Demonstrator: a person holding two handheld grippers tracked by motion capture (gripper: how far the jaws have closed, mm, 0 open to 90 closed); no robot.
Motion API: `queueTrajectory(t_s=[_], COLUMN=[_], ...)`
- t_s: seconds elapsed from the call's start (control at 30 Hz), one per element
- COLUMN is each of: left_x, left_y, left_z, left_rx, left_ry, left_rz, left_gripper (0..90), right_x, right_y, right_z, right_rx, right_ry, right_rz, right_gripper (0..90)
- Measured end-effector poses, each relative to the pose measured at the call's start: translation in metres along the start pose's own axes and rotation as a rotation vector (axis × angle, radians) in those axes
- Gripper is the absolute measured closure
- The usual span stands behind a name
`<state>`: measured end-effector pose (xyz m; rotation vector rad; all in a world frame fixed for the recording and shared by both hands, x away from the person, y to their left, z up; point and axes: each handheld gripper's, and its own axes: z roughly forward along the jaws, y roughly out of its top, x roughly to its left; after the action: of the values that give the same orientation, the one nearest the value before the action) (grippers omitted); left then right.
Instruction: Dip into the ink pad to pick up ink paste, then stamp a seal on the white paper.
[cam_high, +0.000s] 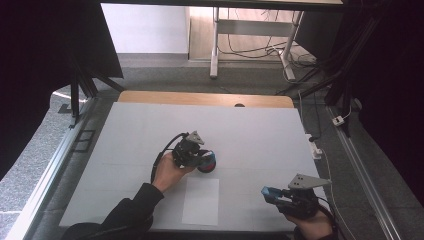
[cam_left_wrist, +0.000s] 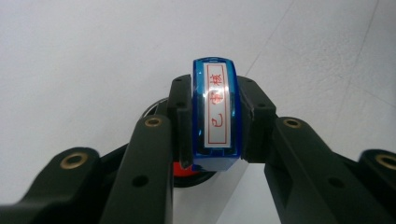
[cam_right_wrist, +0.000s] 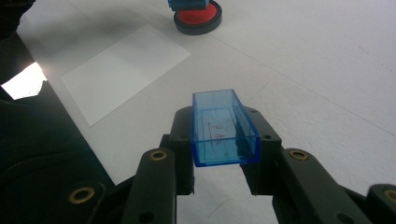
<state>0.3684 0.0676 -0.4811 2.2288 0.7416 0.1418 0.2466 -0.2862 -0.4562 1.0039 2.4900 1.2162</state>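
Note:
My left gripper is shut on a blue stamp whose white label carries red characters. The stamp sits down on a round ink pad with a red centre and dark rim, near the middle of the white table top. My right gripper is shut on the stamp's clear blue cap, held above the table's front right. The right gripper view catches the ink pad and the stamp at the top edge. A white paper sheet lies flat at the front.
A wooden table edge runs behind the white top. Metal rails flank both sides, and cables with a small white box lie by the right edge. A dark sleeve covers the left of the right gripper view.

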Motion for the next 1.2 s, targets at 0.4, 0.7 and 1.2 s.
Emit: queueTrajectory(t_s=[0.4, 0.7, 1.2], left_x=[-0.006, -0.012, -0.017], left_y=[-0.002, -0.003, -0.009], left_z=[-0.015, -0.028, -0.047], left_rx=[-0.020, -0.035, -0.058], left_ry=[-0.044, -0.064, -0.078], left_rz=[0.002, 0.012, 0.001], left_gripper=[70.0, 70.0, 70.0], right_x=[0.000, 0.000, 0.001], right_y=[0.000, 0.000, 0.000], right_z=[0.000, 0.000, 0.000], right_rx=[-0.002, 0.001, 0.000], right_ry=[0.005, 0.001, 0.004], right_rz=[-0.005, -0.008, -0.011], right_gripper=[68.2, 68.2, 68.2])
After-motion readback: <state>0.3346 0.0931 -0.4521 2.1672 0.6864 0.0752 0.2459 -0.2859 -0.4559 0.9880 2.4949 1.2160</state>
